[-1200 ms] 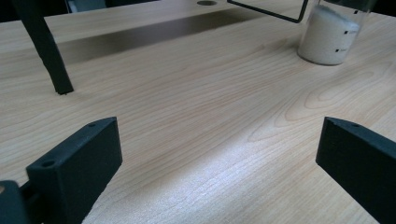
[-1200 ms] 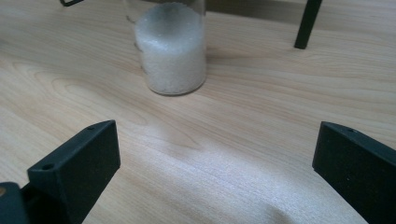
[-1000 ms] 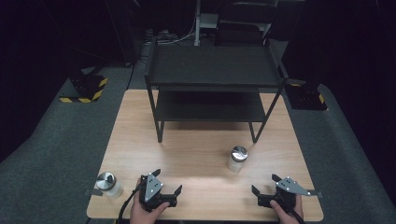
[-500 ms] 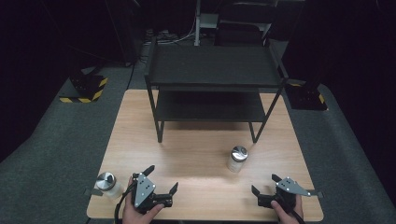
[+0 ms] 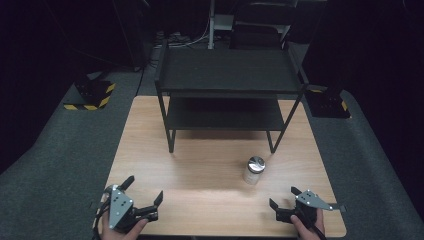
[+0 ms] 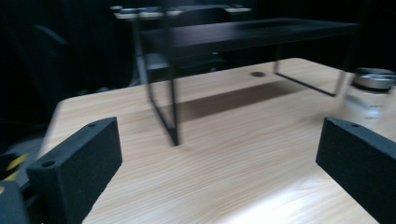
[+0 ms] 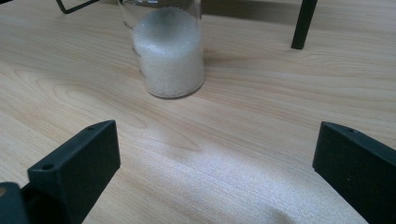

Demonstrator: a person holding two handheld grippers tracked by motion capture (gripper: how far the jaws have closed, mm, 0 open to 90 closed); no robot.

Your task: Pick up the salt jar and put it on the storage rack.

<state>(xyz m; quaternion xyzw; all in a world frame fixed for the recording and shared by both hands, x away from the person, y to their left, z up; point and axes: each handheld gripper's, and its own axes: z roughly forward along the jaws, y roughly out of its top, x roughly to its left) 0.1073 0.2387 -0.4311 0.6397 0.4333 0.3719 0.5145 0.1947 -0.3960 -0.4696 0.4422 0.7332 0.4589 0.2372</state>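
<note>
A glass jar (image 5: 254, 170) with a metal lid stands on the wooden table (image 5: 200, 165), right of centre. In the right gripper view the jar (image 7: 168, 51) holds white granules and stands just beyond the jaws. My right gripper (image 5: 283, 196) rests near the front right edge, open and empty (image 7: 217, 144). My left gripper (image 5: 143, 190) is at the front left corner, open with nothing between its jaws (image 6: 219, 144). It looks towards the rack, and the jar (image 6: 371, 88) is blurred at its far right.
A black two-level rack (image 5: 227, 70) stands across the back half of the table; one of its legs (image 7: 303, 23) is behind the jar and another (image 6: 173, 116) is ahead of the left jaws. Grey carpet (image 5: 60, 165) surrounds the table.
My left gripper has slid left along the front edge and now covers the spot where a second jar stood. The right gripper and the lidded jar have not moved.
</note>
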